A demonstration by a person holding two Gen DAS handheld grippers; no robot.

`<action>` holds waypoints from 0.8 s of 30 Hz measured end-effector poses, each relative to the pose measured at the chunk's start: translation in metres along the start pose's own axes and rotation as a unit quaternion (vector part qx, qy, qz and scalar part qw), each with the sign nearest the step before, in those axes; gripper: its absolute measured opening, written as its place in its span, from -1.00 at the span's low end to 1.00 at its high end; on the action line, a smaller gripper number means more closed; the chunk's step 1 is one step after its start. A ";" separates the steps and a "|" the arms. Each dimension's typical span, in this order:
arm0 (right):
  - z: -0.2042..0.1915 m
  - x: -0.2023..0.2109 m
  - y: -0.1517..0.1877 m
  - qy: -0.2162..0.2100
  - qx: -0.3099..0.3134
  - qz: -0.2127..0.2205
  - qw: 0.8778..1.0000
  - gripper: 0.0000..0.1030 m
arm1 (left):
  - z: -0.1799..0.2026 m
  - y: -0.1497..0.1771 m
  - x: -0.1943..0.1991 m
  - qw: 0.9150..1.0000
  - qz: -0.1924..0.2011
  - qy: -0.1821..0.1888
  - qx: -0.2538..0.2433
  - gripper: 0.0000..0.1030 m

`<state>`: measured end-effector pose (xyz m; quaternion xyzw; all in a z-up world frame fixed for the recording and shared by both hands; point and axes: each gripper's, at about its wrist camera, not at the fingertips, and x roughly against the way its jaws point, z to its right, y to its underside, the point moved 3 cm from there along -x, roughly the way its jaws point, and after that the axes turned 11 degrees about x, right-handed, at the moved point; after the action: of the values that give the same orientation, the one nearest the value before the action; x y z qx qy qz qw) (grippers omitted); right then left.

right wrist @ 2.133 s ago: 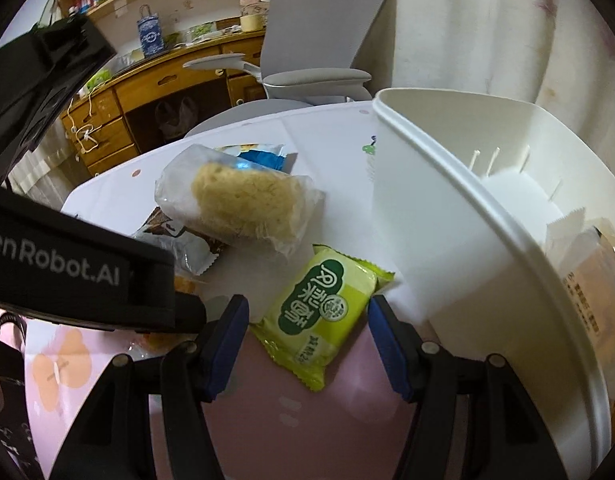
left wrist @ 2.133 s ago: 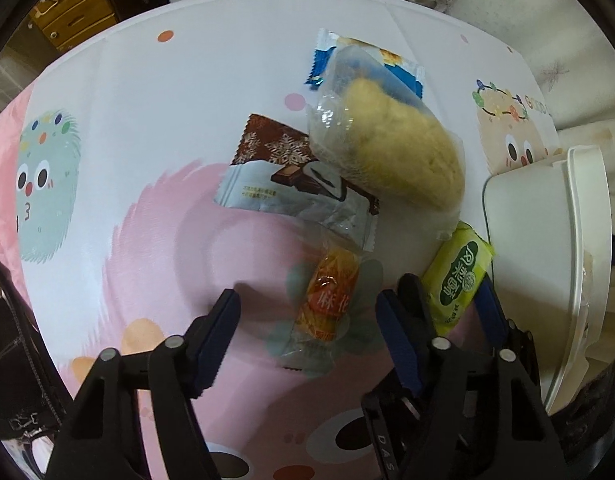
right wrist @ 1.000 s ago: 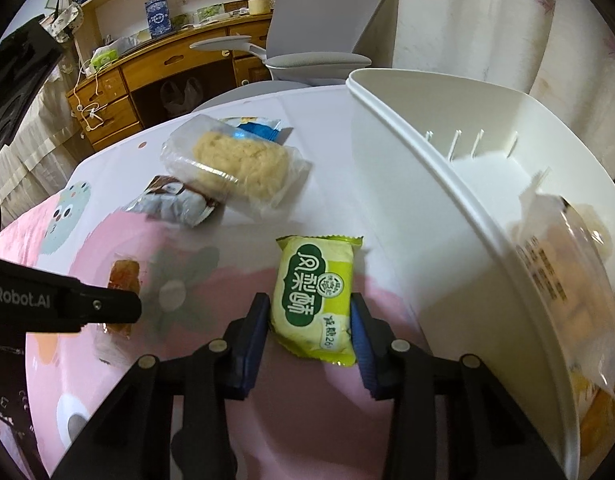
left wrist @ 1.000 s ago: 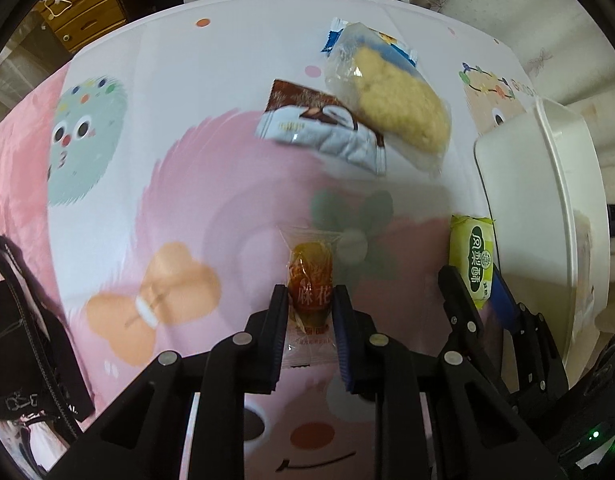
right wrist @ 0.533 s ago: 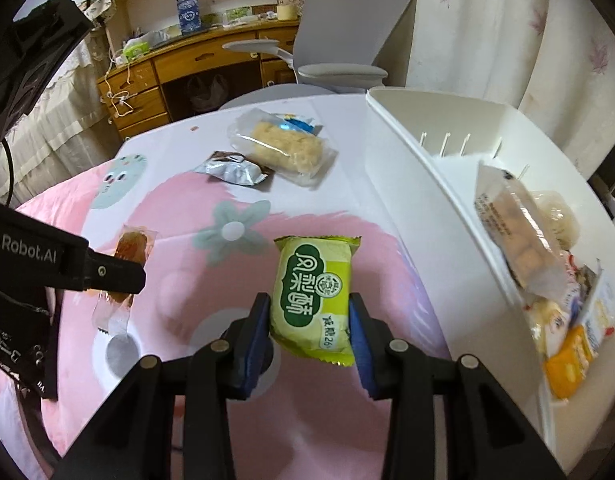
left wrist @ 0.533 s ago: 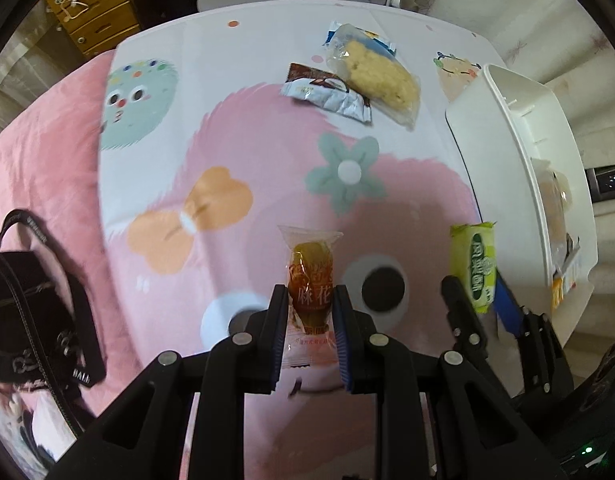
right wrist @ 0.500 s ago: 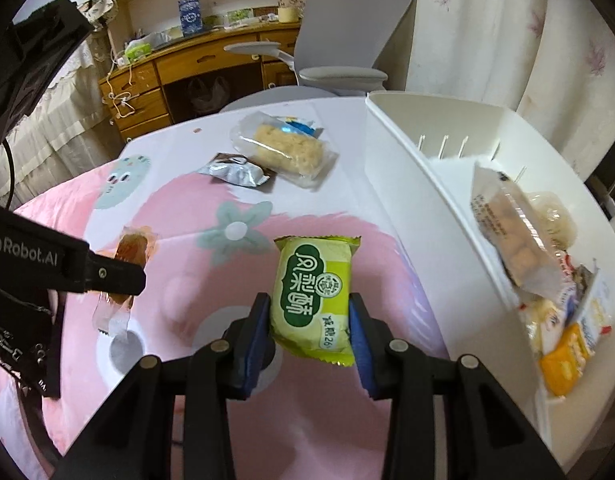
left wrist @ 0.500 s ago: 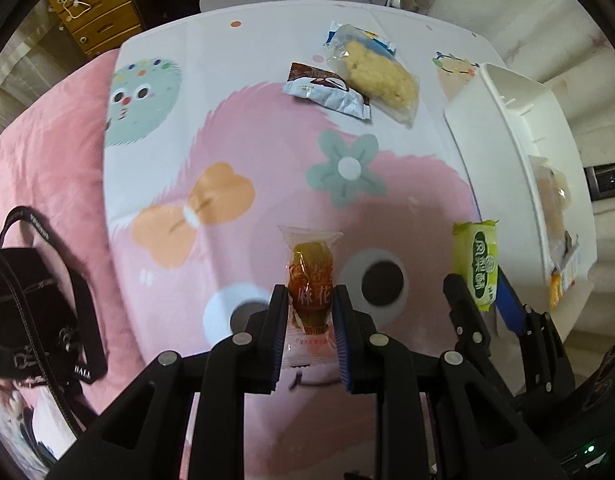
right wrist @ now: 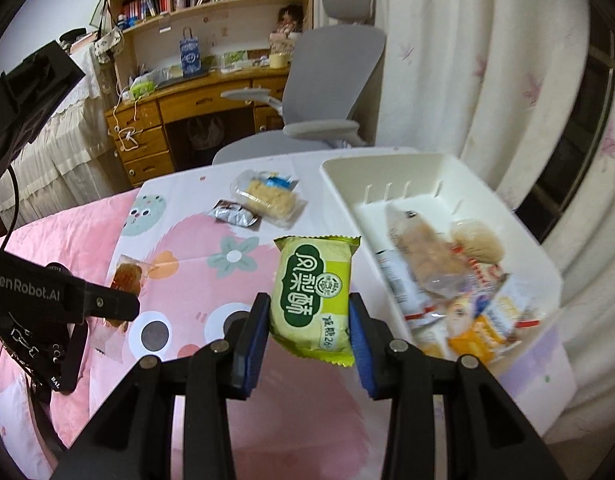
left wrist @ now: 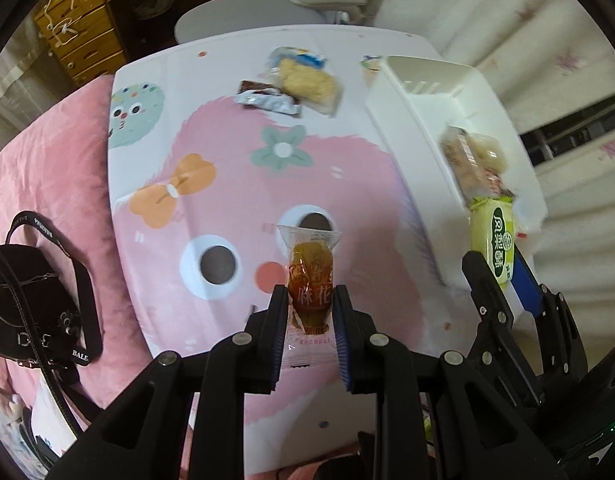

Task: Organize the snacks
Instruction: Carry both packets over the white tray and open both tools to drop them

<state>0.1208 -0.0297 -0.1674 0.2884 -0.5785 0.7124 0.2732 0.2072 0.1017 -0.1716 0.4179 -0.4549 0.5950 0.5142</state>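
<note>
I take the white bin as my landmark. My right hand-held gripper is clamped on the green snack packet, held in the air just left of the bin's near end, its long axis running away from me, roughly along the bin's long wall. My left hand-held gripper is clamped on the orange snack packet, well to the left of the bin above the counter. The right hand is nearer, so I judge a short move rightward over the rim comes first.
</note>
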 end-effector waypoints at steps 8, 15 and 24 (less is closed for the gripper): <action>0.030 0.031 0.001 0.014 0.004 0.017 1.000 -0.26 | 0.045 0.031 0.021 0.999 -0.004 0.029 -0.028 -0.60; 0.068 0.039 0.009 -0.006 0.027 0.014 1.000 -0.26 | 0.090 0.050 0.031 0.999 0.005 0.042 -0.034 -0.60; 0.123 0.042 0.008 -0.047 0.085 0.027 0.995 -0.26 | 0.154 0.045 0.027 0.998 0.035 0.061 -0.003 -0.60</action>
<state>0.0980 -0.1492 -0.1219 0.3278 -0.5354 0.7521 0.2004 0.1635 -0.0441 -0.1146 0.3629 -0.4393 0.6356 0.5209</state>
